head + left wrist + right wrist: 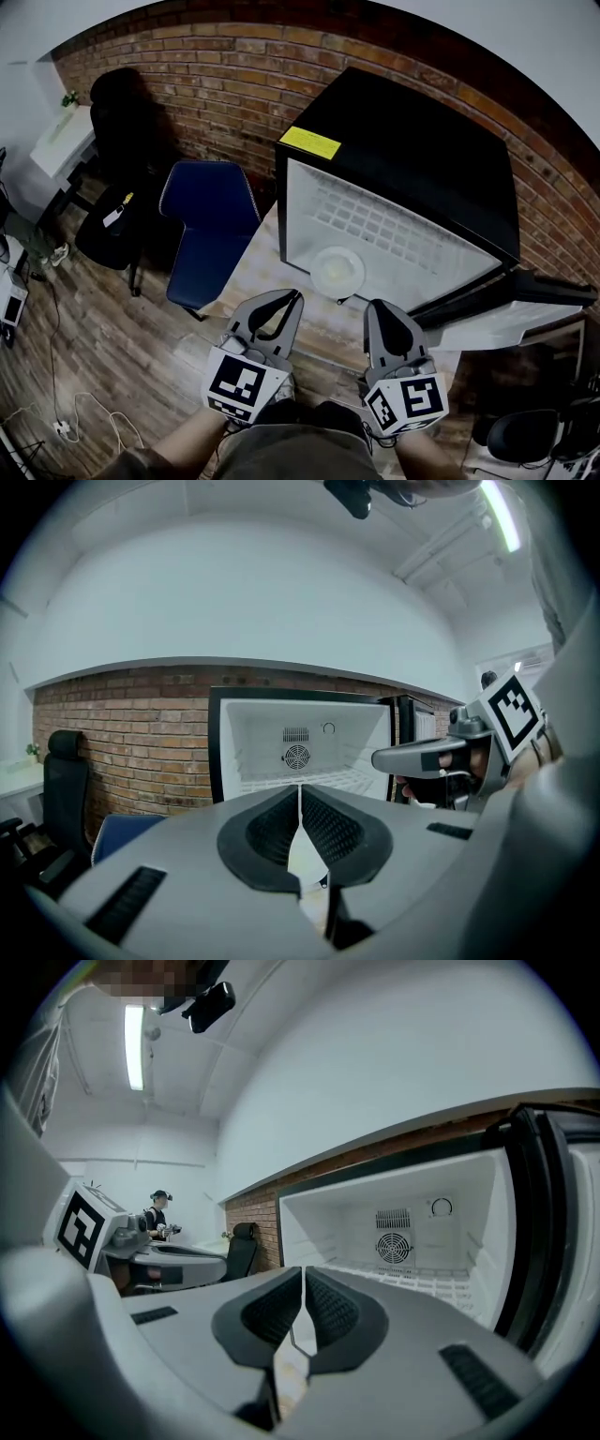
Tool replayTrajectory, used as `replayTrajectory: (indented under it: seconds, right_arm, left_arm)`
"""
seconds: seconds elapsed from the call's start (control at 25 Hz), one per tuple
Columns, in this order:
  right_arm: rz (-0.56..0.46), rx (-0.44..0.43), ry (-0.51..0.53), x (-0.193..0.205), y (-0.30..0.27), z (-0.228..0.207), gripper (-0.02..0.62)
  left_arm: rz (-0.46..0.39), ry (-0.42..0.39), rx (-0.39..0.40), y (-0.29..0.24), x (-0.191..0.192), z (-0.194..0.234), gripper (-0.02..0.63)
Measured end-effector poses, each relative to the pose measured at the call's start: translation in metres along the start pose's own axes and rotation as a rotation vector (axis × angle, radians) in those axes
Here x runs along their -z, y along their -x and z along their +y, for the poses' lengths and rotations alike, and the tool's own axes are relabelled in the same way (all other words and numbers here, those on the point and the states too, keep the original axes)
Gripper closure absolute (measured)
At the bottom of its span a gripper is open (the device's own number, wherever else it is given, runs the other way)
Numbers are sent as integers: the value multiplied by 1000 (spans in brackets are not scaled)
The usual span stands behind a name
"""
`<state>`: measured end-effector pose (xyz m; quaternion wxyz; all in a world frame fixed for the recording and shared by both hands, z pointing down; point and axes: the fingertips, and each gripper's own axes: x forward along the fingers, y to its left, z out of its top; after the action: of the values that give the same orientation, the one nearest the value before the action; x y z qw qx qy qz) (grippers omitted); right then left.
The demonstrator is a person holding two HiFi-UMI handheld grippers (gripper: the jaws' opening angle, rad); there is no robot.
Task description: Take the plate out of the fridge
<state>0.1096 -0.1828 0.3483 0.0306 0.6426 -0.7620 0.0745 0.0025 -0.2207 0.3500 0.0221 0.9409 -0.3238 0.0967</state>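
The fridge (pixel 422 150) is cased in black and lined in white, and marked by a yellow label (pixel 310 142); the plate (pixel 337 270) is coloured white, the chair (pixel 208 225) blue.

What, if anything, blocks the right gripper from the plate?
Likely nothing, so yes: the fridge stands open, the plate lies at its front, just ahead of the right gripper, jaws shut.

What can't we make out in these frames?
- Plate: left gripper view and right gripper view, blocked by left gripper and right gripper bodies.
- Plate contents: head view, too small, washed out.
- Yellow label print: head view, too small.
- Fridge door inner side: head view, edge-on.
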Motion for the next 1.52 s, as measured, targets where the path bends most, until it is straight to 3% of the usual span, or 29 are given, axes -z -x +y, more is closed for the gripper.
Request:
replayTrajectory:
  seconds: [0.16,0.44,0.72,0.84,1.12,1.52]
  right_arm:
    - [21,1,-62,14,-13,-15,564]
    - [75,11,-123,39,-32,-34,561]
    - [140,26,-182,71,-52,-49,498]
    - [173,44,-216,90,-57,-56,479]
    - [237,108,-297,140,-65,-76,448]
    - [332,142,-377,207,-80,-91,436]
  left_arm:
    - [48,-33,-41,-17,16,11,586]
    - [85,12,-48,-44,37,13,586]
    - [119,97,-53,-68,60,18,583]
    - [150,139,-33,-79,75,17,489]
    - [214,226,-14,-105,123,21,442]
    - [267,422,-7,-132,189,31,433]
